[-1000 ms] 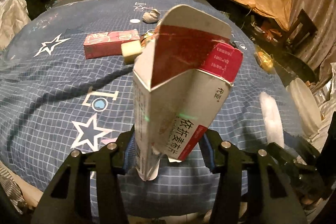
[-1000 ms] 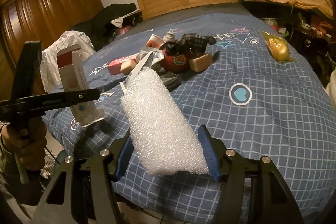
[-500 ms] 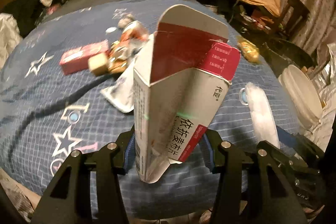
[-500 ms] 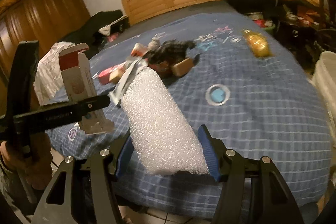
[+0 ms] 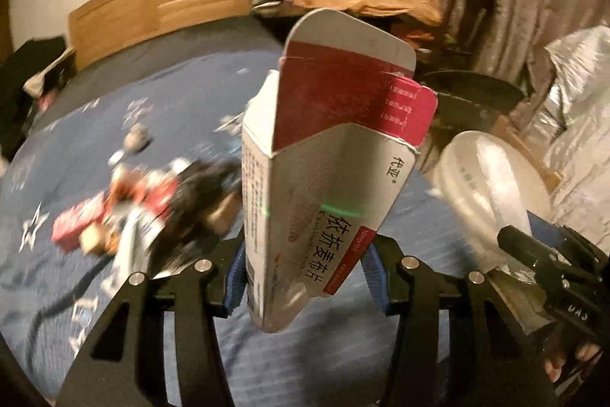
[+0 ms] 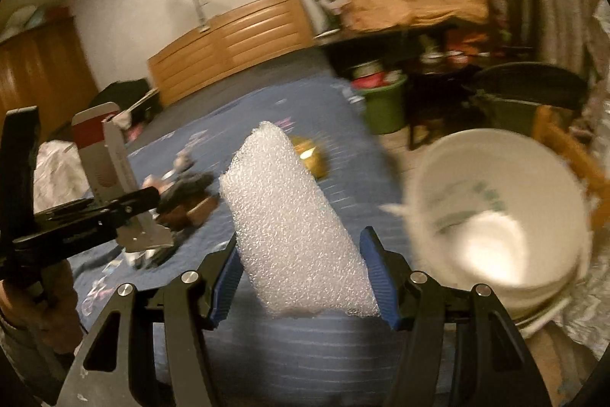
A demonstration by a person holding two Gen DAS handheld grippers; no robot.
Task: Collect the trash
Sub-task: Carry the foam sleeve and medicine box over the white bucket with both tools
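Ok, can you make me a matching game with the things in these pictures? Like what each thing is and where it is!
Things:
1. red and white carton
2. white foam piece
3. white bucket
4. gold wrapper

Places:
A. lying on the blue bedspread
B. clamped in the right gripper
C. standing beside the bed, empty mouth showing
D. clamped in the left gripper

Pairs: 1-D, 2-B, 3-C, 4-A
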